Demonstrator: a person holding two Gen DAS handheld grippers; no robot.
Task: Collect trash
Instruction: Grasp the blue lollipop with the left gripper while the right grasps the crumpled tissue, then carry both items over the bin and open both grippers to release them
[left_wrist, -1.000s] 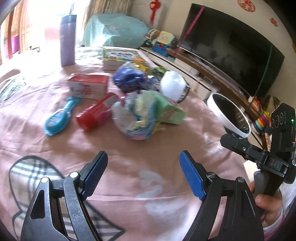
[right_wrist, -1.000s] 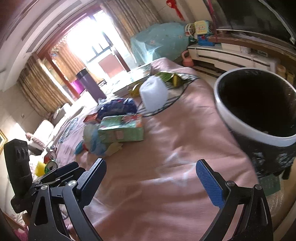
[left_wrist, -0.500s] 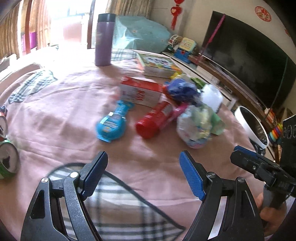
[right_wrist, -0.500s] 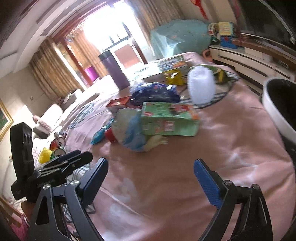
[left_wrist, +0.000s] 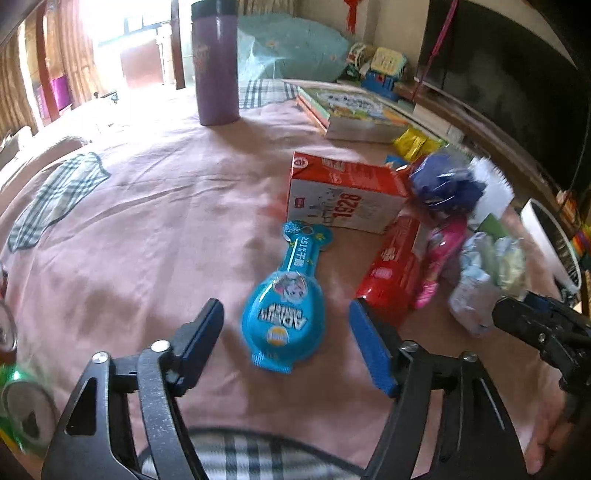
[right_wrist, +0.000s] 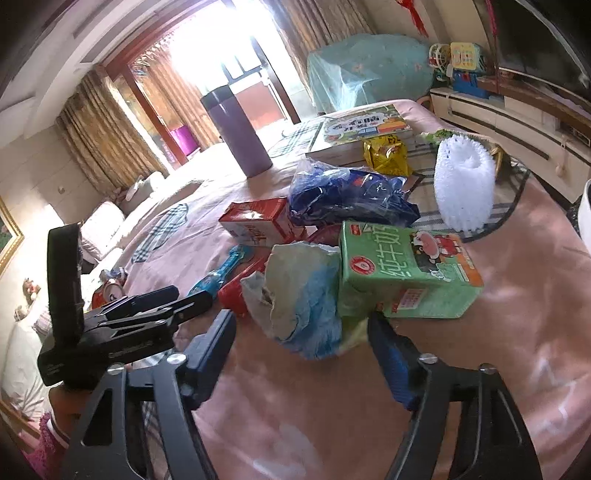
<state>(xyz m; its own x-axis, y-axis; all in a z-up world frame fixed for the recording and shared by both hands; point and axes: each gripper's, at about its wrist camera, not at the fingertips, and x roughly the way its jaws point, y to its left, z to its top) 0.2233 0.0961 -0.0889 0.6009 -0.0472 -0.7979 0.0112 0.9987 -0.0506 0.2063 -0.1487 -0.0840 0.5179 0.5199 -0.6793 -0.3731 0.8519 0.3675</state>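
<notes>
Left tongs (left_wrist: 286, 347) closing (angled downward), right tongs (right_wrist: 301, 354) closing

Right wrist view. My right gripper (right_wrist: 301, 345) fills the lower frame, jaws closing around a crumpled blue-and-white wad (right_wrist: 295, 295) that sits between them, pads not yet pressing. A green milk carton (right_wrist: 406, 269) lies just right of it. My left gripper (right_wrist: 122, 325) shows at middle left. A purple flask (right_wrist: 236, 129) stands at upper centre.
</notes>
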